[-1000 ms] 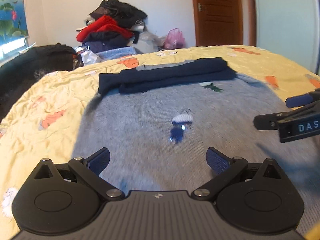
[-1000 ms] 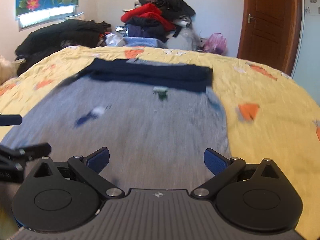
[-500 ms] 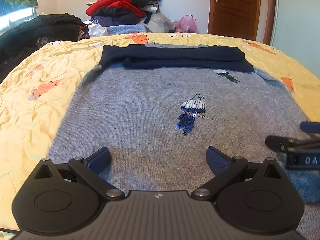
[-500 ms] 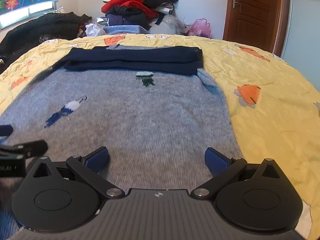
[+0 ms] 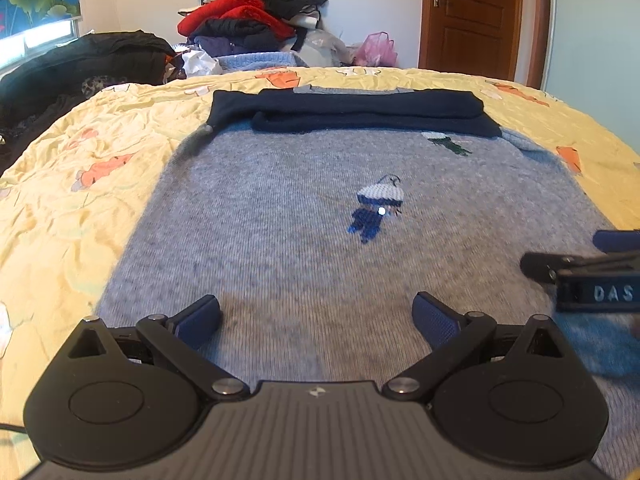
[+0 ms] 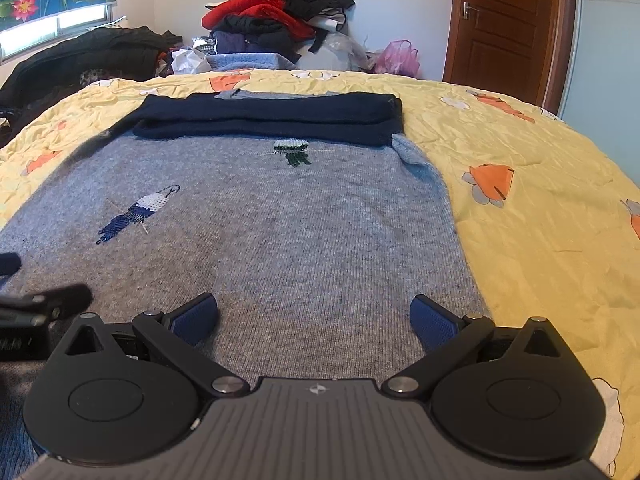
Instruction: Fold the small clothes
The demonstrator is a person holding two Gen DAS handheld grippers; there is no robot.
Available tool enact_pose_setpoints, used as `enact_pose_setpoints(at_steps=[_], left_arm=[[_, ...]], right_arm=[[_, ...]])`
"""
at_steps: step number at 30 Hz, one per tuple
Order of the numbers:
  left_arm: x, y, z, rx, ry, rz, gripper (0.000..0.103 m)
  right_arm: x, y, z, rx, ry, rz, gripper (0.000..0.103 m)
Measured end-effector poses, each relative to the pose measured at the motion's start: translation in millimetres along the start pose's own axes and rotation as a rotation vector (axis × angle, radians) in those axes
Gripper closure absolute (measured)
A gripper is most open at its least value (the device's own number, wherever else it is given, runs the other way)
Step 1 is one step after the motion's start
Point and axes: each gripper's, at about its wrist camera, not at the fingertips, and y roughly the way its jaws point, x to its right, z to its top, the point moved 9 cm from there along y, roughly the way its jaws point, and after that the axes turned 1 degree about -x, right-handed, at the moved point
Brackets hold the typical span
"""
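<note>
A small grey knit sweater (image 5: pixel 280 232) lies flat on the yellow bedspread (image 5: pixel 60 200), its navy sleeves (image 5: pixel 352 114) folded across the far end. It also shows in the right wrist view (image 6: pixel 304 224), with the navy sleeves (image 6: pixel 272 118) at the far end. My left gripper (image 5: pixel 317 318) is open and empty, low over the sweater's near left part. My right gripper (image 6: pixel 314 318) is open and empty over the near right part. The right gripper shows at the right edge of the left wrist view (image 5: pixel 592 276).
A pile of clothes (image 5: pixel 248 20) sits beyond the bed's far edge, with a pink bag (image 5: pixel 376 50) beside it. Dark garments (image 5: pixel 76 68) lie at the far left. A brown door (image 5: pixel 476 16) stands at the back right. The yellow bedspread (image 6: pixel 540 200) extends right of the sweater.
Both grippers have dropped lower and drawn back toward the sweater's near hem. Both have stayed open and empty. The sweater has not moved.
</note>
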Motion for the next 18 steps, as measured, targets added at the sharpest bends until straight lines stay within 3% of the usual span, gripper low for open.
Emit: enact_pose_setpoints(at_steps=[18], left_arm=[[-1.8,-4.8,-5.1,0.013,0.000,-0.032,0.000]], right_arm=[[-0.2,-2.3,-0.7,0.005,0.003,0.001,0.000]])
